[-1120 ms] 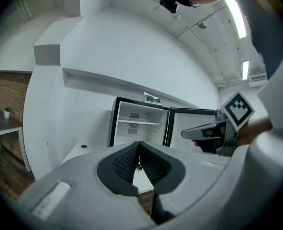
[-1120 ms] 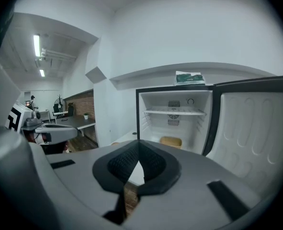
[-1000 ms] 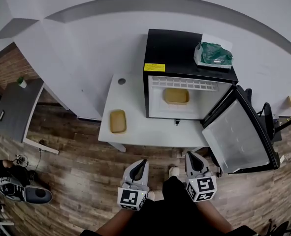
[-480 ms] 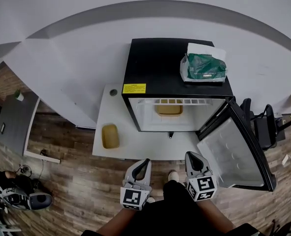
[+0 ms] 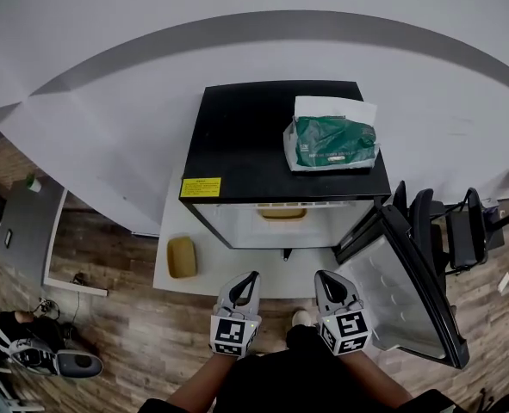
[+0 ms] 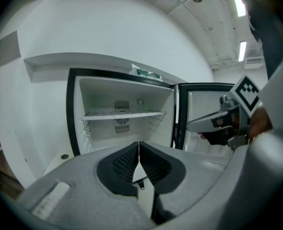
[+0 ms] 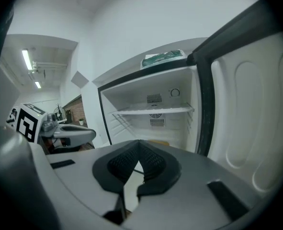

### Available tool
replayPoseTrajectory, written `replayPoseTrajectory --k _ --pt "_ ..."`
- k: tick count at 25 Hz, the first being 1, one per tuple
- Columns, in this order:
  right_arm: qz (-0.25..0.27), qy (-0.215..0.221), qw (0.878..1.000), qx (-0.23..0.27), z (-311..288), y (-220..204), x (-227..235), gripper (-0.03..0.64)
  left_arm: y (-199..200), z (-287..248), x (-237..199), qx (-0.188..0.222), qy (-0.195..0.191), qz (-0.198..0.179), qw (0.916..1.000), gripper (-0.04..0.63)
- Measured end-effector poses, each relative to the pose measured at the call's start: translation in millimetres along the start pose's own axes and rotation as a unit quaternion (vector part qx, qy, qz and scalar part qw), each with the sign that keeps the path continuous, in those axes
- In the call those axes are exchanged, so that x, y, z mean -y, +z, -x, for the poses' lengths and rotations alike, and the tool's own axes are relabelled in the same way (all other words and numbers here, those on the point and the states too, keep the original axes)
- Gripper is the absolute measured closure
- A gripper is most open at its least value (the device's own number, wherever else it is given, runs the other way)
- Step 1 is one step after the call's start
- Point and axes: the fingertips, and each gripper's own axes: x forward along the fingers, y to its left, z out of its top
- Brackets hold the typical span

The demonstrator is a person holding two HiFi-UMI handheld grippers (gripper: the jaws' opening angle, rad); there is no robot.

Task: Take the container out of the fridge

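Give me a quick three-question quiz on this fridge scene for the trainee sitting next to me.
1. True or false: the fridge door stands open.
2. What lies on top of the fridge? A) a green package B) a mug C) a plate
3. How many yellow containers show in the head view, and where is each?

Key
1. True.
2. A.
3. Two: a yellow container inside the fridge and a second yellow container on the white table.
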Motion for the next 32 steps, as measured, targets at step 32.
replayPoseTrajectory --k 32 --pt "-0.050 -0.072 0.996 -0.026 -18 -22 46 0.617 -87 -214 -18 -0.179 -0.145 -0.182 0.9560 0.448"
